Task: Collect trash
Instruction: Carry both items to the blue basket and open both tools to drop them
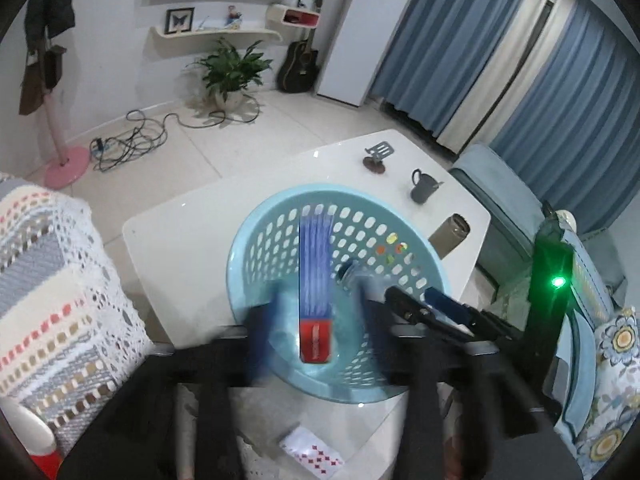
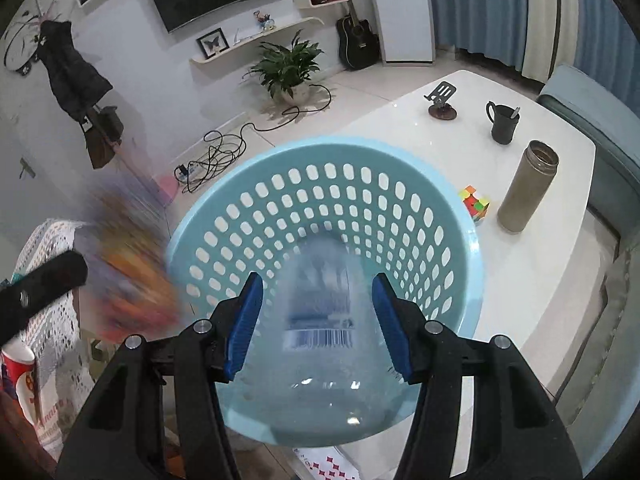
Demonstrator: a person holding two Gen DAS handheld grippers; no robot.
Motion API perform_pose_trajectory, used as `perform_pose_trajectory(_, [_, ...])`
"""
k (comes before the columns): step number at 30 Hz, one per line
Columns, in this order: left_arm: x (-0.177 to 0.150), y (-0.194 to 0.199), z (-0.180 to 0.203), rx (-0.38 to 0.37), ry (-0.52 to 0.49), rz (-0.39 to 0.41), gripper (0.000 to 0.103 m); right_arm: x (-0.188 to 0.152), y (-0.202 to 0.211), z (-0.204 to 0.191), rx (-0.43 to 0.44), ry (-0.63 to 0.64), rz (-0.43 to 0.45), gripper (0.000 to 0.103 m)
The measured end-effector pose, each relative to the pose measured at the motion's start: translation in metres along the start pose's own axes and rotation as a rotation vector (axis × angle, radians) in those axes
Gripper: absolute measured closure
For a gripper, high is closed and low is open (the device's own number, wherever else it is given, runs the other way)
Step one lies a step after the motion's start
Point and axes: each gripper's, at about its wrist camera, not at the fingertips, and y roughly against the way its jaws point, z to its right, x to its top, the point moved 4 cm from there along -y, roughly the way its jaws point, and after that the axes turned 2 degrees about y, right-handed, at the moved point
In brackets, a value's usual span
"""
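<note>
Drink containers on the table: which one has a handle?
The dark mug beyond the basket; the tall brown flask nearer the cube has none.

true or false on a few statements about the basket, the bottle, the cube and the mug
1. The blue basket stands on the white table. True.
2. A clear bottle lies between the right hand-held gripper fingers. True.
3. The colour cube is inside the basket. False: it sits on the table beside it.
4. The dark mug lies tipped over. False: it stands upright.
5. A blue and red box is over the basket. True.
</note>
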Motion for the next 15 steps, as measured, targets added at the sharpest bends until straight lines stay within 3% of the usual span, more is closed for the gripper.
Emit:
perform_pose_trajectory(4, [-0.004,0.012,-0.006,0.004,0.001,0.022,0.046,0.003,0.002,0.002,-0.013,-0.017,0.04,0.03])
perform_pose_trajectory(8, [-0.005,0.037,-0.013,0.03,0.005,0.061,0.044,0.01,-0.005,-0.006,-0.019,0.0,0.084,0.023])
perform_pose_trajectory(15, [-0.015,0.099,-0.033,0.052,0.029,0.144,0.043,0.014,-0.03,-0.038,-0.193,0.131,0.155,0.019])
